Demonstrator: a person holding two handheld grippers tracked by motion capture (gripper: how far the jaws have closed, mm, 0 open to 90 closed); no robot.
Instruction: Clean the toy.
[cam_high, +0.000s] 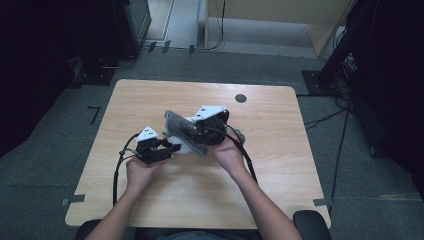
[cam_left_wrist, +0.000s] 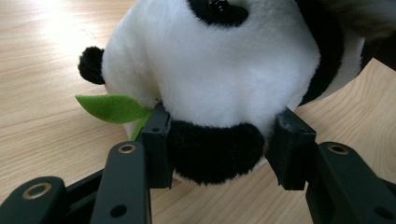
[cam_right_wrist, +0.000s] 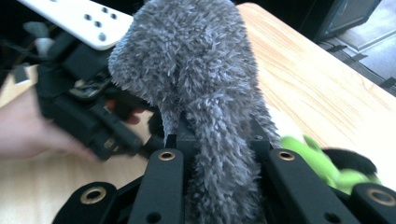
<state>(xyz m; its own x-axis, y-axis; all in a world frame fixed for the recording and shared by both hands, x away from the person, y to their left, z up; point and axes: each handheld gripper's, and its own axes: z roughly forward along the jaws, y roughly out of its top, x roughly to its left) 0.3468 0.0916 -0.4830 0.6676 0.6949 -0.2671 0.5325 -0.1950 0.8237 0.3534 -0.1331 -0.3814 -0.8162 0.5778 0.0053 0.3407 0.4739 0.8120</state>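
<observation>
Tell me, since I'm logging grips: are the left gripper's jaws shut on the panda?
Shut on it: the left gripper has both jaws pressed into the plush panda at its black lower part.

A light wooden table (cam_high: 150, 200) stands on grey carpet (cam_high: 45, 165). Far off, a pale wooden panel (cam_high: 280, 12); dark equipment and cables (cam_high: 345, 70) right.

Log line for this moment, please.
left gripper: shut on panda plush | right gripper: shut on grey fuzzy cloth | table
</observation>
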